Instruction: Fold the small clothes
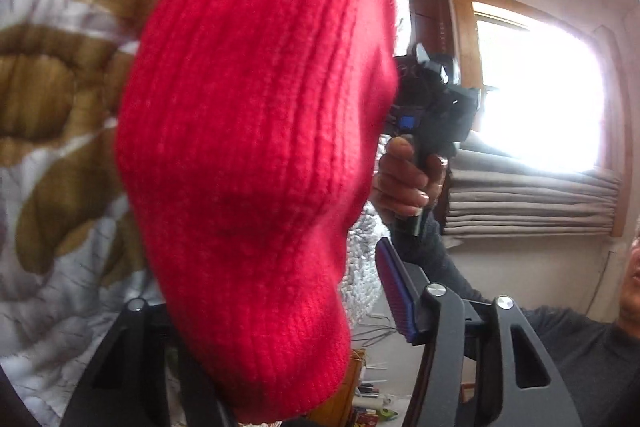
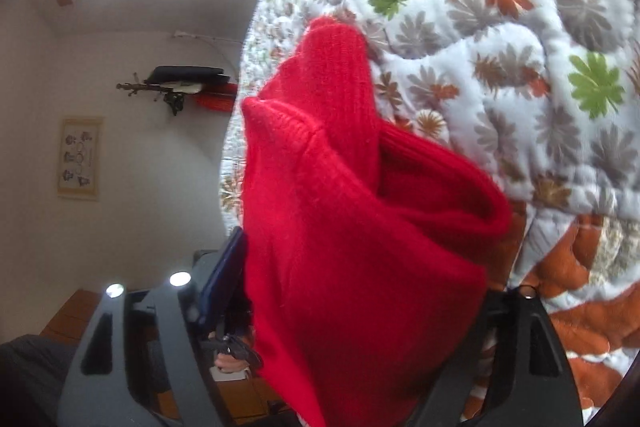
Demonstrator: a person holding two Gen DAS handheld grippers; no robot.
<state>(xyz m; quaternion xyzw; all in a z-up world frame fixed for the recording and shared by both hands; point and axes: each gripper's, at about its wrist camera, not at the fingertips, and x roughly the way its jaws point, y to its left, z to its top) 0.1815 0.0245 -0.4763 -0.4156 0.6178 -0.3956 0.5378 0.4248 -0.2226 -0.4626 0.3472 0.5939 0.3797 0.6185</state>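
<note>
A red knitted hat [image 1: 256,131] hangs in the air above a flowered quilt [image 2: 520,47]. My left gripper [image 1: 272,267] stands wide open; the hat drapes over its left finger and hides it, while the blue pad [image 1: 394,291] of the right finger is bare. My right gripper [image 2: 364,247] is also wide open, its right finger buried in the hat [image 2: 360,227] and its left blue pad [image 2: 224,279] free. The hat's opening [image 2: 432,183] faces the right wrist camera. A hand [image 1: 404,183] holds the right gripper's handle just behind the hat.
The quilt [image 1: 52,87] fills the left side. A bright window [image 1: 540,87] with folded grey blinds [image 1: 528,203] lies beyond. A person in a dark sleeve [image 1: 580,347] is at the lower right. A picture [image 2: 80,157] and a wall rack [image 2: 180,83] hang on the white wall.
</note>
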